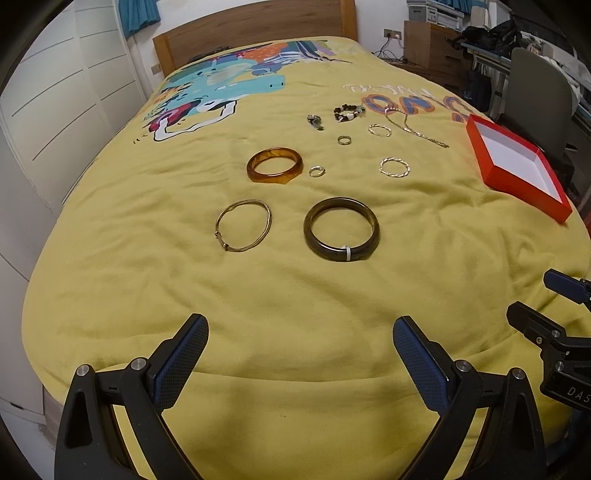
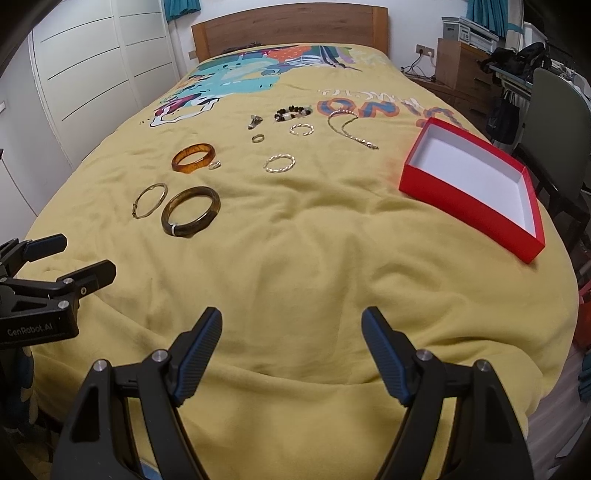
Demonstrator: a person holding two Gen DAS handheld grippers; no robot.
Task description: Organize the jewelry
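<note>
Jewelry lies on a yellow bedspread (image 1: 295, 295). A dark bangle (image 1: 341, 229) (image 2: 191, 211) and a thin gold bangle (image 1: 243, 225) (image 2: 150, 200) are nearest. Behind them are an amber bangle (image 1: 275, 165) (image 2: 193, 157), a twisted silver bangle (image 1: 394, 167) (image 2: 279, 163), small rings (image 1: 317, 171), a beaded bracelet (image 1: 349, 112) and a chain (image 1: 413, 127) (image 2: 351, 129). An open red box (image 1: 517, 166) (image 2: 476, 188), white inside, is at the right. My left gripper (image 1: 300, 332) and right gripper (image 2: 291, 325) are open and empty, short of the jewelry.
A wooden headboard (image 2: 291, 24) is at the far end. White wardrobe doors (image 1: 55, 110) stand left. A chair (image 2: 557, 122) and cluttered furniture stand right of the bed. Each gripper shows at the edge of the other's view.
</note>
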